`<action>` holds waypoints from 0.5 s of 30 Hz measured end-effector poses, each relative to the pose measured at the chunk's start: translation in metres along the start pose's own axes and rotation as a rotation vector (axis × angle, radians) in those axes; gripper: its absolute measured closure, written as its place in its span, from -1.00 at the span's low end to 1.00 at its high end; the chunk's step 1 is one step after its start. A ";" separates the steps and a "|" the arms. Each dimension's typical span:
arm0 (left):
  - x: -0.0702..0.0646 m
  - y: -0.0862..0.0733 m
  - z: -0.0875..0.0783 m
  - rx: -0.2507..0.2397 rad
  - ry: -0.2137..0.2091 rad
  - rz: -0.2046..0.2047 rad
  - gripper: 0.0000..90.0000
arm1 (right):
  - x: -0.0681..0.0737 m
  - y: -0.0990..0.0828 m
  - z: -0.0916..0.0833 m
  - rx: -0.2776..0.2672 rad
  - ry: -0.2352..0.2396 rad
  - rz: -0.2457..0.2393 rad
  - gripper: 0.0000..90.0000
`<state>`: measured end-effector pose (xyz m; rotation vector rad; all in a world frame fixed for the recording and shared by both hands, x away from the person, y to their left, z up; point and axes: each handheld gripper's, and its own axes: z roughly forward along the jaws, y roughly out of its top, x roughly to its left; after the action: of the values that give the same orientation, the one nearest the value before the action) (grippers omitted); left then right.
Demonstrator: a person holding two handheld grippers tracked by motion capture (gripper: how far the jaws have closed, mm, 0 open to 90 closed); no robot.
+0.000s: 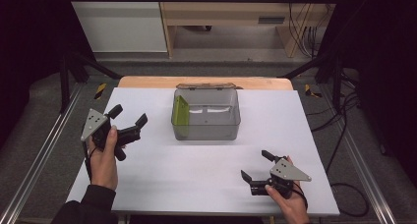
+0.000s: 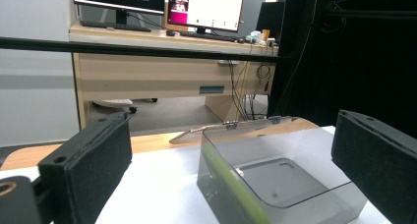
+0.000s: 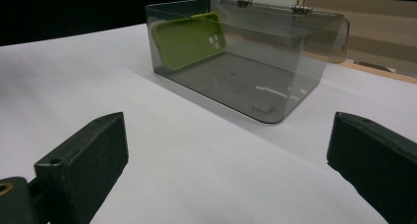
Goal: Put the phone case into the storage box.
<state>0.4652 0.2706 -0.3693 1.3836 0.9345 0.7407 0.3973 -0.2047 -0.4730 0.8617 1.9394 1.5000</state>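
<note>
- The box (image 1: 206, 115) is your landmark: a clear grey bin standing upright on the white table (image 1: 206, 180), toward the table's far edge, with its hinged lid (image 1: 205, 86) swung open behind it.
- Inside the box, a green phone case (image 1: 180, 117) stands on edge, leaning against the wall on your left side; in the right gripper view you see the case (image 3: 189, 40) with its camera cut-out facing into the box.
- Your left gripper (image 1: 129, 115) hovers to the left of the box, near it but not touching, jaws spread wide with nothing between them.
- Your right gripper (image 1: 255, 164) sits on the near side of the box, off to its right and well apart from it, jaws also wide open and empty.
- Both grippers point toward the box.
</note>
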 end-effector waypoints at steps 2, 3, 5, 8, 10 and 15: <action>0.002 0.001 -0.004 -0.004 0.004 -0.011 -0.97 | 0.000 0.000 0.000 -0.001 0.000 0.000 -0.95; 0.003 0.002 -0.006 -0.003 0.007 -0.009 -0.97 | 0.000 0.000 0.000 -0.002 0.001 0.000 -0.95; 0.005 0.004 -0.010 0.000 0.019 0.000 -0.97 | 0.000 0.000 0.000 -0.004 0.002 0.003 -0.95; 0.008 0.008 -0.016 0.008 0.029 0.013 -0.97 | 0.000 0.001 0.000 -0.009 0.003 0.005 -0.95; 0.010 0.010 -0.020 0.008 0.031 0.019 -0.97 | 0.000 0.002 0.000 -0.010 0.004 0.004 -0.95; 0.009 0.008 -0.033 -0.001 0.042 0.024 -0.97 | 0.000 0.001 -0.001 -0.010 0.007 0.005 -0.95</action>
<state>0.4414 0.2950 -0.3611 1.3847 0.9520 0.7907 0.3970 -0.2048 -0.4716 0.8588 1.9345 1.5164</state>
